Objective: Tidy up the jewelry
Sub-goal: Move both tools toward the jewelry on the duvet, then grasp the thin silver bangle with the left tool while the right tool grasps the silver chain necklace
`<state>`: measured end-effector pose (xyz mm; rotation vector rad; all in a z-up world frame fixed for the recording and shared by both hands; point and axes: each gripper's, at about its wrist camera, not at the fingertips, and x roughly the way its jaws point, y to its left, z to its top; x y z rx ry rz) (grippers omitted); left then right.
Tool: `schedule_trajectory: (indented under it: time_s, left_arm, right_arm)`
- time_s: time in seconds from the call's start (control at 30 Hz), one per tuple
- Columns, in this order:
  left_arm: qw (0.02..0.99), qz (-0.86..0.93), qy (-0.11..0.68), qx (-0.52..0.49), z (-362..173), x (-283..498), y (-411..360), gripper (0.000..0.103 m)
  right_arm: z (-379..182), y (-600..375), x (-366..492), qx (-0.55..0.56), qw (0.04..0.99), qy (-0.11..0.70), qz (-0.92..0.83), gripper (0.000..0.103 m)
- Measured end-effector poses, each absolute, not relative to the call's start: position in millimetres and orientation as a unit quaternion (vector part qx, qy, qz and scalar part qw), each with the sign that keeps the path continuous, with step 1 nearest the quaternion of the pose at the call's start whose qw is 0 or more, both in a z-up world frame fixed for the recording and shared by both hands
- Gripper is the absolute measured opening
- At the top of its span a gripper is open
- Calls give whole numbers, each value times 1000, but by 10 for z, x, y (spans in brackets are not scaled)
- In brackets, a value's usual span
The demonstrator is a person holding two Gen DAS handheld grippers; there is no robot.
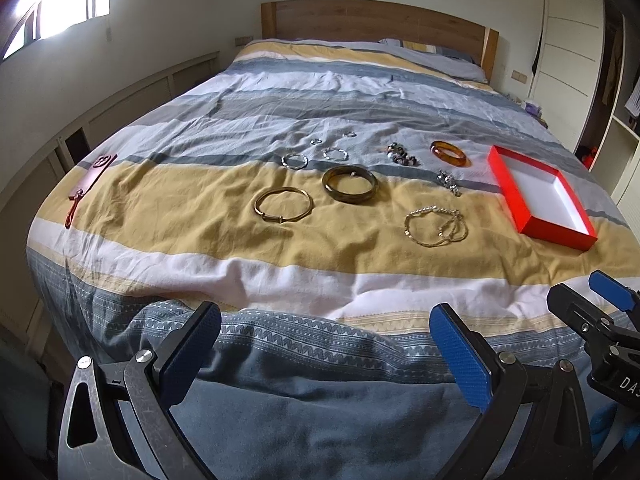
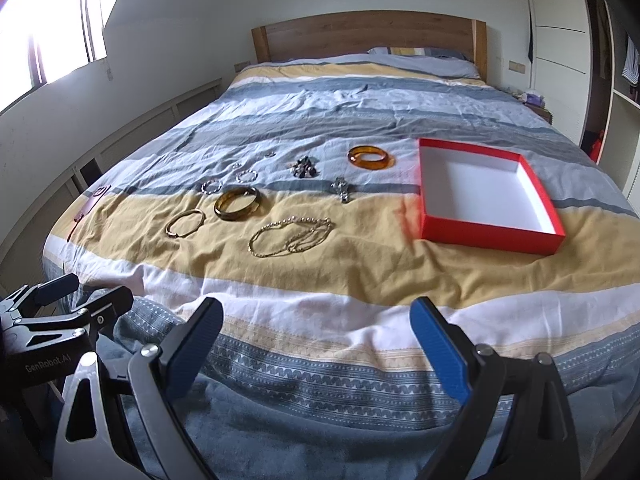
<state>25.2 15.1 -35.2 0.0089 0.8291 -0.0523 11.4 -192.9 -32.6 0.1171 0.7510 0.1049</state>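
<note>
Though the small rings (image 1: 316, 141) past the bangles were too tiny to count, we saw four bangles on the bedspread (image 2: 360, 272), one red box (image 2: 486, 190) empty at right, left gripper (image 1: 325, 354) and right gripper (image 2: 318, 344) both spread, holding nothing.

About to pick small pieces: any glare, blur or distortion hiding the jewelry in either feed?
Left wrist view: window blown out top left, fisheye bends the bed; bangles sharp, far rings tiny. Right wrist view: same window glare, a red smear beside the red box.
</note>
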Motion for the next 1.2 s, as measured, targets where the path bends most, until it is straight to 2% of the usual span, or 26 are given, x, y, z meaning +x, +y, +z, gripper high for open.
schedule_trajectory:
  time_s: [0.27, 0.53, 0.83, 0.97, 1.2]
  left_arm:
    - [918, -14, 397, 5, -468, 328, 207, 102]
    - [898, -25, 439, 9, -649, 518, 291, 102]
    - [892, -22, 451, 10, -729, 655, 351, 102]
    - [888, -26, 460, 7, -769, 763, 387, 96]
    - [886, -30, 463, 3, -812, 909, 472, 94]
  right_arm:
    - [-404, -1931, 214, 62, 922, 377, 55, 95]
    - [-512, -1854, 354, 60, 914, 395, 65, 95]
    - [-567, -1779, 577, 58, 909, 406, 78, 95]
    - [-594, -1777, 696, 54, 905, 414, 79, 95]
    - [-693, -1700, 883, 55, 895, 435, 80, 95]
